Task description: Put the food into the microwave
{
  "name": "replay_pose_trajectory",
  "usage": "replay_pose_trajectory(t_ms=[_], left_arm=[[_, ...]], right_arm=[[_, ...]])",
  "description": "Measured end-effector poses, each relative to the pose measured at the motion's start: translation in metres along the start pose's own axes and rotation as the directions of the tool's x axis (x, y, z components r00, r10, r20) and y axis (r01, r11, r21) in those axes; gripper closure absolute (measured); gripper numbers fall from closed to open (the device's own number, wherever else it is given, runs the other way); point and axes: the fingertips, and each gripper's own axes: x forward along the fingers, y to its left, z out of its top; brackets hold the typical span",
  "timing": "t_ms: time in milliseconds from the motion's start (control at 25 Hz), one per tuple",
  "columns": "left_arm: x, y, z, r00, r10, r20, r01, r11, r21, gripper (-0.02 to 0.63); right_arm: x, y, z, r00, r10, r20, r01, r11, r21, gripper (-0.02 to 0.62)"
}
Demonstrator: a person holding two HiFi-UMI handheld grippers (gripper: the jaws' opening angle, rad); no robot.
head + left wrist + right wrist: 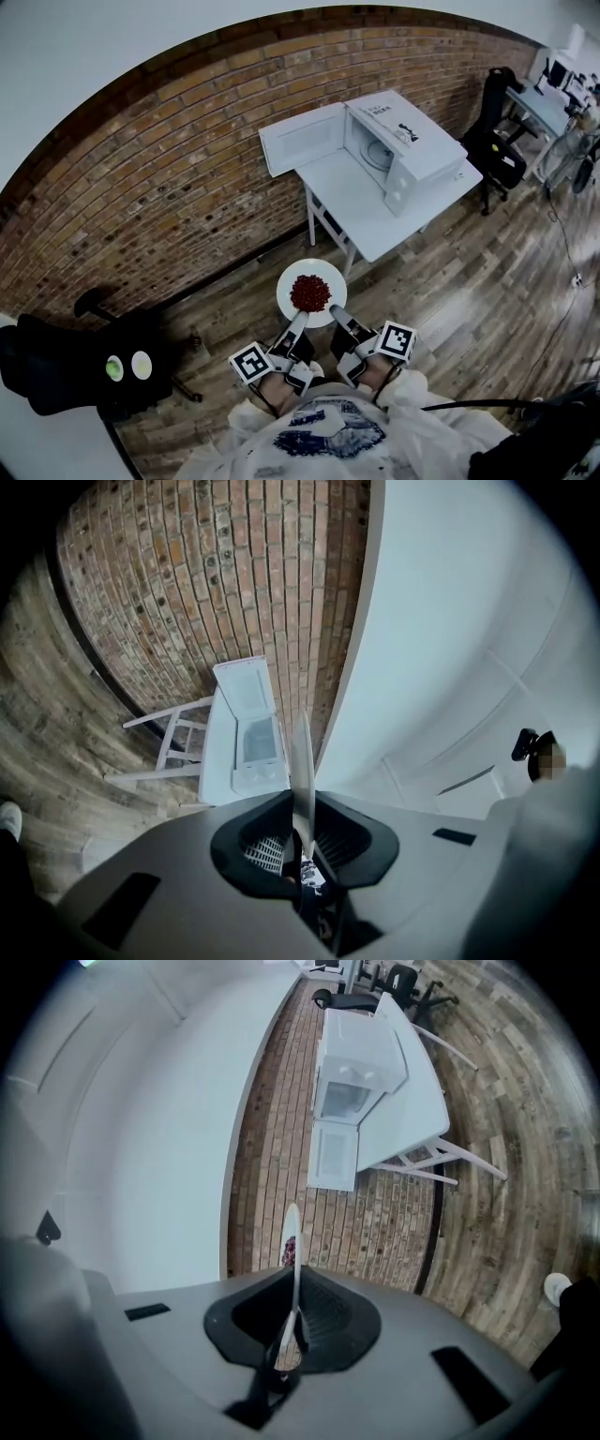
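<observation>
In the head view a round white plate [290, 278] with a heap of red food [310, 292] hangs level over the wooden floor, in front of me. My left gripper [301, 321] is shut on the plate's near left rim. My right gripper [337, 317] is shut on its near right rim. Each gripper view shows the plate edge-on between the pads: plate [302, 766] in left gripper [302, 844], plate [292, 1269] in right gripper [289, 1337]. Ahead, a white microwave [405, 142] stands on a white table [361, 211], with its door [302, 139] swung open to the left.
A brick wall [178, 178] runs behind the table. A black office chair [75, 367] stands at the left. More black chairs [495, 141] and a desk [544, 103] are at the far right. A cable [562, 309] lies on the floor at right.
</observation>
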Motion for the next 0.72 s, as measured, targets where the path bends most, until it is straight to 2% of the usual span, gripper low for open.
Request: replay_pose_trajectory(t_ms=[240,720], left_arm=[[-0.003,0.007,0.041,1.000,-0.002,0.001,0.003,1.000,-0.022,0.551],[0.012,0.023,0.072,1.000,0.013,0.000,-0.013,0.999,-0.041,0.551]], right_arm=[[0.041,-0.005,-0.010,1.000,-0.021,0.000,0.021,1.000,0.013,0.569],[0.075,-0.017,0.002,0.999,-0.046,-0.007,0.046,0.999,0.007,0.569]])
